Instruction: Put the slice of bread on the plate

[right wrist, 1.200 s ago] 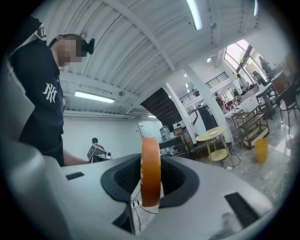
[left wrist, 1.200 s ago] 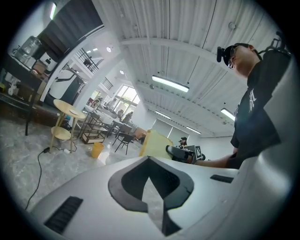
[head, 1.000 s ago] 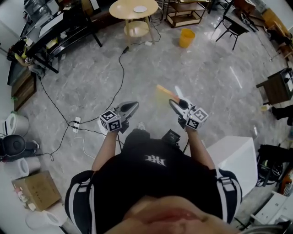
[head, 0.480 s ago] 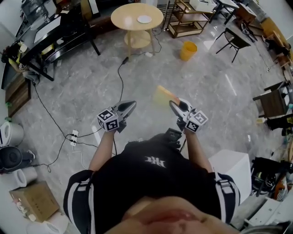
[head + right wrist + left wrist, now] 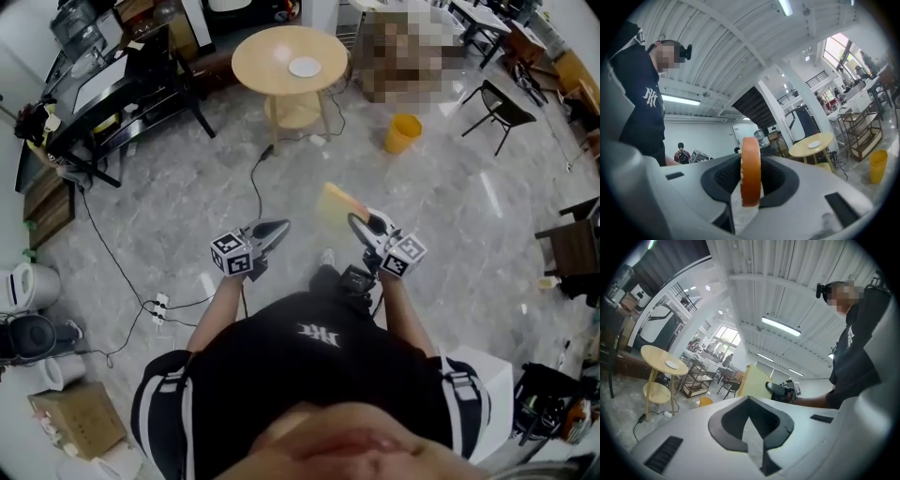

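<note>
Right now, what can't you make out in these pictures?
- Plate, head view: too small to tell if anything lies on it.
- Slice of bread, right gripper view: edge-on in the right tongs, so its faces are hidden.
- Beyond the round table, head view: a mosaic patch covers that spot.

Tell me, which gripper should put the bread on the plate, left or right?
Right. The right gripper pinches the slice of bread between its jaws, while the left gripper holds nothing. The plate sits on the round table ahead.
</note>
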Demonstrator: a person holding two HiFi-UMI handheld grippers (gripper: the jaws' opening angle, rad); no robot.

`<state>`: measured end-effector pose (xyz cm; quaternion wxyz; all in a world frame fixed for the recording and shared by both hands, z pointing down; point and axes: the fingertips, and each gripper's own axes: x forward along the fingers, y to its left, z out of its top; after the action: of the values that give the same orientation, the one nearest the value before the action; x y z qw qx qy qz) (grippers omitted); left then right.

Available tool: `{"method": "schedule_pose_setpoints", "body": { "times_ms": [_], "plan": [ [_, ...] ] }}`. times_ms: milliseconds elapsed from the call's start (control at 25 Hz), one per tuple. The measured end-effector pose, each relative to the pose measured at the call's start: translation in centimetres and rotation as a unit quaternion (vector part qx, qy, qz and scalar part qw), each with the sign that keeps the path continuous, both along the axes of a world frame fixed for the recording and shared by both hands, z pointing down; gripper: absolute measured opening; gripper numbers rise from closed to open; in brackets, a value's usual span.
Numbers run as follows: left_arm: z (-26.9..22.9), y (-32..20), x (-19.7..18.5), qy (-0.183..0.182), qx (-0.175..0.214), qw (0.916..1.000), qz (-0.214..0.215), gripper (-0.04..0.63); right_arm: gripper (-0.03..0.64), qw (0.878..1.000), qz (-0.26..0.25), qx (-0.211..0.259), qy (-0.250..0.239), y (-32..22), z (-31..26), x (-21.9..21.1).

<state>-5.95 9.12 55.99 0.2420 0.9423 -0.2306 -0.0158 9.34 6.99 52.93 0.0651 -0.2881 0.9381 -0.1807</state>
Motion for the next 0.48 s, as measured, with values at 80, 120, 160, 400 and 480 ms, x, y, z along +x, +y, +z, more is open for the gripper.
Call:
{"method": "schedule_pose_setpoints", "body": {
  "times_ms": [80,120,160,400,480],
  "plan": [
    [-0.7,-3.5,1.5,-0.004,0.002,1.0000,0.001,0.002,0.094,1.000,-0.007,0.004,-0.005,-4.1,-0.5,1.0],
    [-1.1,-5.3,2.1,-0.005,0.005,1.0000,0.002,0.002,0.094,1.000,-0.013,0.011,-0.006,-6.1,-1.1,1.4],
    [-1.5,-7.3,2.7,-0.009,0.008,0.9999,0.002,0.002,0.095,1.000,-0.019,0.019,-0.007,-8.1,-1.7,1.8],
    [-3.6,-17.3,5.5,-0.014,0.025,0.9993,-0.022,0.002,0.095,0.998,-0.046,0.034,-0.014,-17.4,-3.0,3.5],
    [-3.9,-19.5,5.7,-0.011,0.028,0.9991,-0.028,0.002,0.094,0.998,-0.048,0.024,-0.019,-20.0,-2.4,3.6]
  ]
}}
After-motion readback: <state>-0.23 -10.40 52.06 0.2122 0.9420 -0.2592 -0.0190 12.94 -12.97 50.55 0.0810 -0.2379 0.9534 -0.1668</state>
